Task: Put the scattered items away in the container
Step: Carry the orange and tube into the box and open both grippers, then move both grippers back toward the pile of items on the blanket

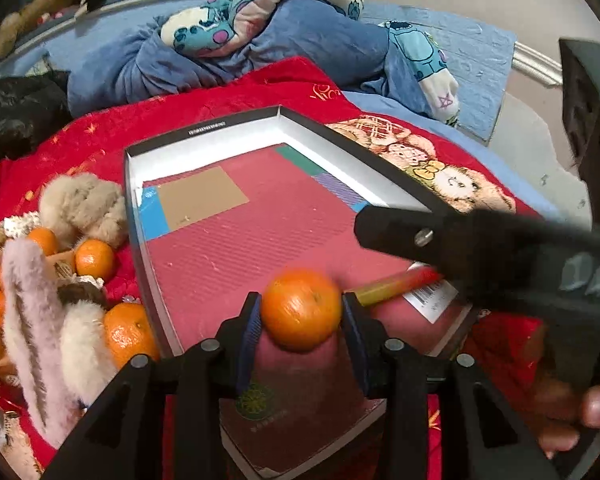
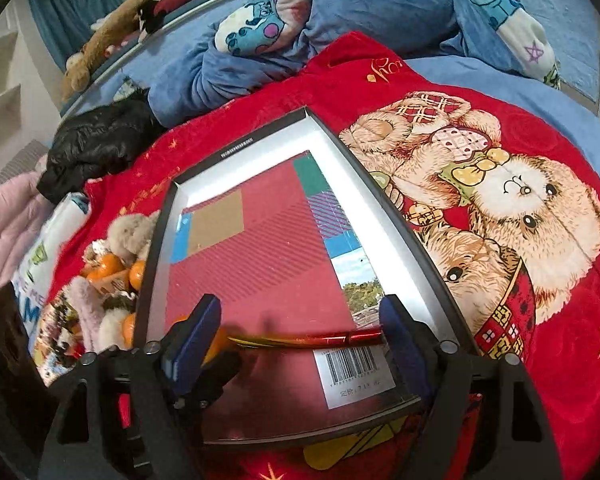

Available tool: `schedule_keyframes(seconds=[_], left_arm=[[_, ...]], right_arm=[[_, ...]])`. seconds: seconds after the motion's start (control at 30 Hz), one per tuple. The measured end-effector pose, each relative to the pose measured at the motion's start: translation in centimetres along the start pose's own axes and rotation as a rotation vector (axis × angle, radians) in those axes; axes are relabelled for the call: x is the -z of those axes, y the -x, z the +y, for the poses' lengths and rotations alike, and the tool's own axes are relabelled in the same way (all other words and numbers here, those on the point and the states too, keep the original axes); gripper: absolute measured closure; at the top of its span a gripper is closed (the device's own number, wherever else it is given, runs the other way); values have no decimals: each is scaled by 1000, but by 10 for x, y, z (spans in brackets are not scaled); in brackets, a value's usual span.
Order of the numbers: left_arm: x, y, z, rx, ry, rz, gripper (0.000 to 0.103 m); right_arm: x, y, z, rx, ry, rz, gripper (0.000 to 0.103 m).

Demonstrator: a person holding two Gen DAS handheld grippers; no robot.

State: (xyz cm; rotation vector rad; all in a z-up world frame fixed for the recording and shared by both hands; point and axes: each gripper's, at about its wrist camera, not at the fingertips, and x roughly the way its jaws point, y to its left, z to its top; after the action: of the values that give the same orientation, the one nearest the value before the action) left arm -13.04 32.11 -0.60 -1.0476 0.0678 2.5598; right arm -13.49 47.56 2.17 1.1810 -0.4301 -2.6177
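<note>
left gripper (image 1: 302, 312): round orange mandarin (image 1: 301, 309) between its pads, grip unclear | right gripper (image 2: 300, 330): jaws apart; blurry red-and-yellow foil stick (image 2: 320, 338) between them | both above black-rimmed box tray (image 2: 384, 200); its near edge hidden

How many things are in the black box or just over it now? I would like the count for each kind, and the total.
orange: 1
red-and-gold foil stick: 1
red book: 1
Total: 3
</note>
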Motion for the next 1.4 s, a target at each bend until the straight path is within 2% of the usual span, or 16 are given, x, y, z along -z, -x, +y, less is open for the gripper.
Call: schedule_keyframes(seconds=[0.03, 0.1, 0.17, 0.23, 0.3, 0.47, 0.53, 0.7, 0.87, 0.97, 1.17, 1.33, 1.4], left_arm=[[1, 1, -2, 1, -12, -7, 41], [3, 4, -8, 34, -51, -23, 13], [3, 14, -13, 15, -77, -66, 0], [4, 23, -17, 37, -121, -106, 0], [6, 29, -18, 48, -144, -112, 0], [18, 48, -6, 14, -135, -121, 0], [22, 59, -1, -12, -134, -130, 0], [32, 95, 28, -83, -88, -157, 0], [44, 123, 67, -153, -36, -184, 0], [61, 139, 95, -134, 4, -193, 0], [87, 168, 130, -249, -6, -194, 0], [100, 190, 161, -273, 36, -214, 0], [105, 193, 172, -258, 51, -216, 0]], right_arm=[[0, 2, -1, -17, -8, -6, 12], [-1, 6, -2, -30, -17, -17, 2], [-2, 13, -1, -16, -15, -46, 0], [-3, 22, -2, -17, -21, -82, 0], [-2, 28, -3, -15, -33, -110, 0], [1, 41, 8, 38, -12, -201, 0], [1, 41, 18, 33, 13, -213, 0], [4, 34, 58, 8, 102, -230, 0], [8, 27, 89, -51, 108, -215, 0], [12, 21, 110, -79, 110, -205, 0], [26, 13, 156, -143, 162, -187, 0], [35, -4, 187, -189, 176, -192, 0], [37, -10, 199, -189, 184, -193, 0]])
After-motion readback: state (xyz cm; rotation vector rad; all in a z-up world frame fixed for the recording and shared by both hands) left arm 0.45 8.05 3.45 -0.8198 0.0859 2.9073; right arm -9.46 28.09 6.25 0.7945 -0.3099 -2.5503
